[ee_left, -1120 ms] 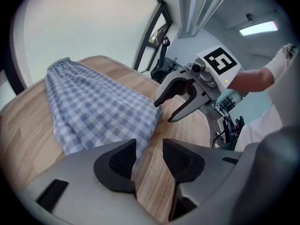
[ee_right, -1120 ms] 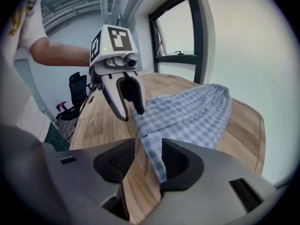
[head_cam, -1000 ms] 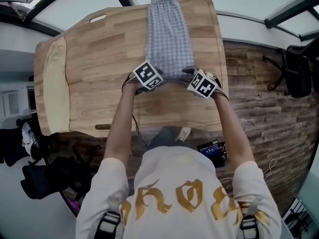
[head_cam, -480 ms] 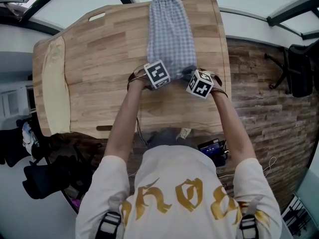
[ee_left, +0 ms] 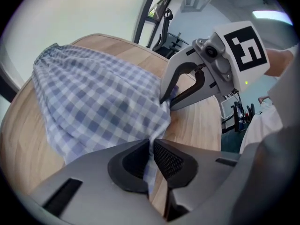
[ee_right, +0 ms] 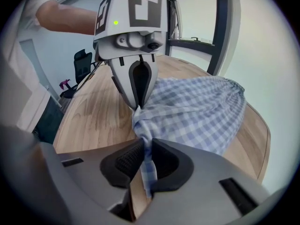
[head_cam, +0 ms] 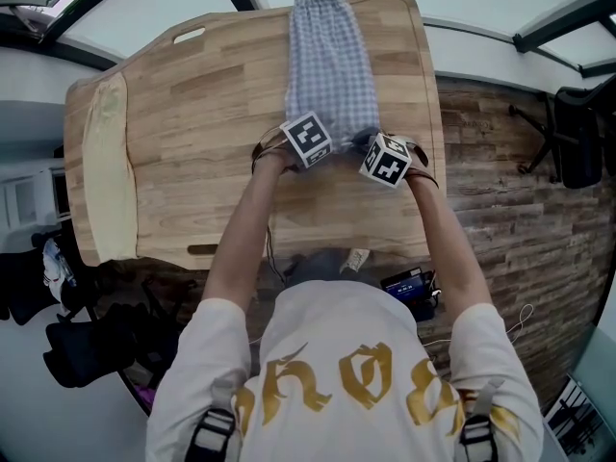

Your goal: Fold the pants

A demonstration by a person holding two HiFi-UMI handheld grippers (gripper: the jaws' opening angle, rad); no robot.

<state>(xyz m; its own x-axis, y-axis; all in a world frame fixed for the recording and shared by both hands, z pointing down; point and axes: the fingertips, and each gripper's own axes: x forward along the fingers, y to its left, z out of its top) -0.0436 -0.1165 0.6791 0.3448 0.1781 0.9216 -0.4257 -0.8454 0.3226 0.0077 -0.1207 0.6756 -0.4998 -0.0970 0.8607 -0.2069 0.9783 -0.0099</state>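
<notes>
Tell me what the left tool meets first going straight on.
The left tool, jaws just closed on the pants, points steeply down: likely the wooden table right beneath the cloth.

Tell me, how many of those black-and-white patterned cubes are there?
2: one cube on the left gripper, another on the right gripper, both at the pants' near end.

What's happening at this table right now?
A person at a wooden table is folding checked pants with a handheld gripper in each hand. The jaws of both have just been closing: the left gripper now pinches the near left corner of the pants, the right gripper the near right corner. The rest lies flat on the table.
</notes>
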